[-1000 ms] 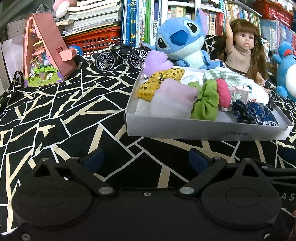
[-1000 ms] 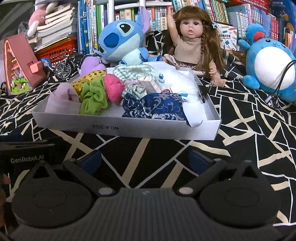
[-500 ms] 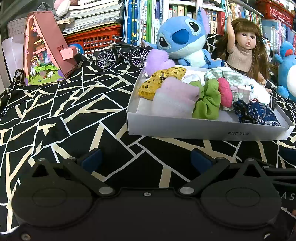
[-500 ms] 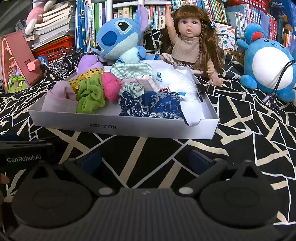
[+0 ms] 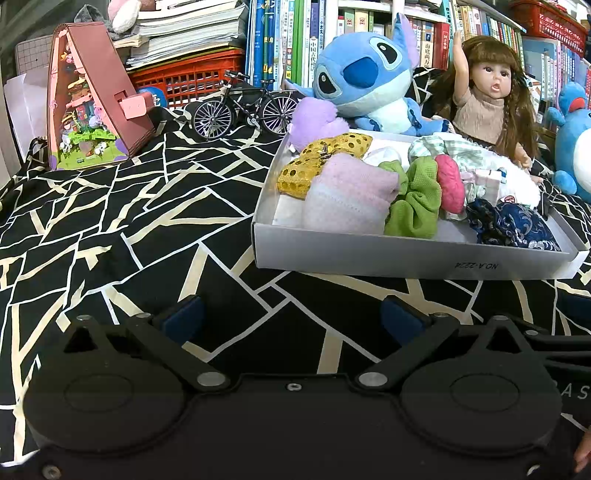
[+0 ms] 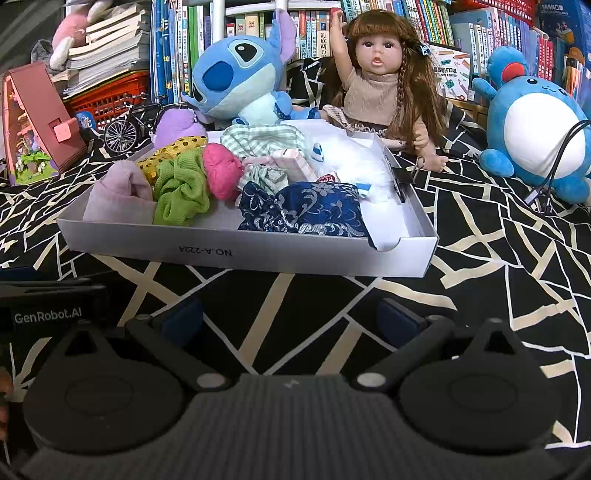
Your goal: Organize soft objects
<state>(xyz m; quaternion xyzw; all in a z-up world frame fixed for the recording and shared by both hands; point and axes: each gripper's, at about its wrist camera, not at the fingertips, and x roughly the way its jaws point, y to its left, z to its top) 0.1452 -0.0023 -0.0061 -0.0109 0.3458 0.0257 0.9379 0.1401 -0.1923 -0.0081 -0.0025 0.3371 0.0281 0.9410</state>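
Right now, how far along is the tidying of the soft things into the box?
Looks mostly done: the green scrunchie, pink knitted ball, gold sequin bow and navy brocade pouch already lie in the shallow white cardboard box. Nothing is in hand; the left claw and right claw are open and empty. Possibly left: the purple plush piece by the box's far corner.

Both grippers slightly nearer tray (image 6: 243, 254).

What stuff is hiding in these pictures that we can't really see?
- White box floor: both views, covered by the soft pile.
- Purple plush: right view, its lower part sits behind the gold sequin bow.
- Blue round plush: left view, cut off by the right edge.
- Book spines: both views, print too small to read.
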